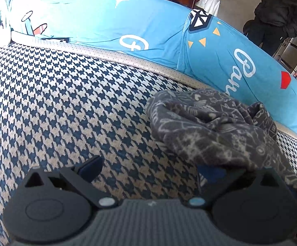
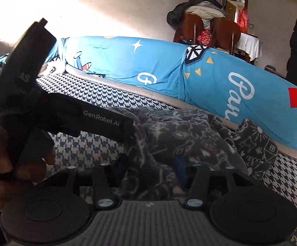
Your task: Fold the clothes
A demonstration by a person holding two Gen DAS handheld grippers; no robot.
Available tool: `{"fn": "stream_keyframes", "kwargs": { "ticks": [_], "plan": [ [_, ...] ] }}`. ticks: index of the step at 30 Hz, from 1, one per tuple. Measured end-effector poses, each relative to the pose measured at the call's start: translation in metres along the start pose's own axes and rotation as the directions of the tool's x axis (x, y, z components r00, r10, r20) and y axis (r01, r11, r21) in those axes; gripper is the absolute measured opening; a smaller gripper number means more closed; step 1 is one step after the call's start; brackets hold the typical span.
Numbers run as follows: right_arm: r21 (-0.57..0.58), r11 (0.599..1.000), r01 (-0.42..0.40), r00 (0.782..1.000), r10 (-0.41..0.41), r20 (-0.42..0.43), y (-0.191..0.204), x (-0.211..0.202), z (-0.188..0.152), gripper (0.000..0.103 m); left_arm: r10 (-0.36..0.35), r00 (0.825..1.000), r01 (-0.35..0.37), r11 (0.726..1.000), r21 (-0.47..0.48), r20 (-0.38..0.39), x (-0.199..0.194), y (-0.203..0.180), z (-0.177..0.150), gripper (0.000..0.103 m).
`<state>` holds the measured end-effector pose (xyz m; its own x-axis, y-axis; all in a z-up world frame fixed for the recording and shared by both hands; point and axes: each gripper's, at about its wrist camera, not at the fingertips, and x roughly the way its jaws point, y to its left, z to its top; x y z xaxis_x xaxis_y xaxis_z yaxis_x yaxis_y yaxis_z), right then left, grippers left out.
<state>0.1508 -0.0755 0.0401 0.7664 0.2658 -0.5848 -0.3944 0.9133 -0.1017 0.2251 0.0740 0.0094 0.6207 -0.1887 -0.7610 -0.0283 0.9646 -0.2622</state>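
Dark grey printed garment (image 1: 213, 127) lies crumpled on a blue-and-white houndstooth surface (image 1: 56, 102), looks like a bed or couch seat, can't tell which. It sits toward the right of the left wrist view, near a light piped edge (image 1: 115, 58) and the bright blue printed cover (image 1: 148, 26) rising behind it. Left gripper (image 1: 150, 170) jaws wide apart; left finger over bare houndstooth, right finger (image 1: 216, 174) at the near hem of the garment, which drapes over its tip, nothing pinched between the pads. In the right wrist view the left gripper's body (image 2: 66, 112), marked GenRobot.AI, crosses the left side, held by a hand (image 2: 9, 164), its tip at the garment's left edge. Right gripper (image 2: 150, 164) partly closed with a bunched fold of the garment (image 2: 179, 143) between its fingers, fabric spilling toward the camera; pads mostly covered by cloth, so can't tell whether they actually press it. Background: wooden chairs (image 2: 209, 30) piled with clothes, a person in a dark jacket (image 1: 279, 12) standing at far right.
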Motion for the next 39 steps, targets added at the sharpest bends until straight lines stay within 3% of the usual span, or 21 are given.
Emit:
{"fn": "stream_keyframes", "kwargs": {
  "ticks": [6, 14, 23, 29, 39],
  "plan": [
    [0.103, 0.994, 0.025, 0.999, -0.027, 0.021, -0.014, -0.004, 0.001, 0.02, -0.019, 1.0, 0.019, 1.0, -0.014, 0.013, -0.006, -0.005, 0.003, 0.103],
    [0.274, 0.952, 0.134, 0.985, -0.158, 0.07, -0.046, -0.022, 0.006, 0.016, -0.083, 0.995, 0.083, 0.997, 0.005, 0.059, -0.019, -0.022, 0.005, 0.103],
    [0.456, 0.829, 0.324, 0.925, -0.378, 0.029, -0.103, -0.05, -0.003, 0.016, -0.087, 0.995, 0.085, 0.995, 0.055, 0.046, -0.015, -0.039, -0.001, 0.103],
    [0.531, 0.739, 0.413, 0.885, -0.464, -0.041, -0.138, -0.069, -0.021, 0.012, -0.086, 0.996, 0.084, 0.993, 0.083, 0.025, -0.009, -0.051, -0.007, 0.103],
    [0.603, 0.633, 0.486, 0.851, -0.498, -0.164, -0.178, -0.092, -0.052, 0.012, -0.086, 0.996, 0.087, 0.985, 0.149, -0.011, 0.0, -0.078, -0.025, 0.103]
  ]
}}
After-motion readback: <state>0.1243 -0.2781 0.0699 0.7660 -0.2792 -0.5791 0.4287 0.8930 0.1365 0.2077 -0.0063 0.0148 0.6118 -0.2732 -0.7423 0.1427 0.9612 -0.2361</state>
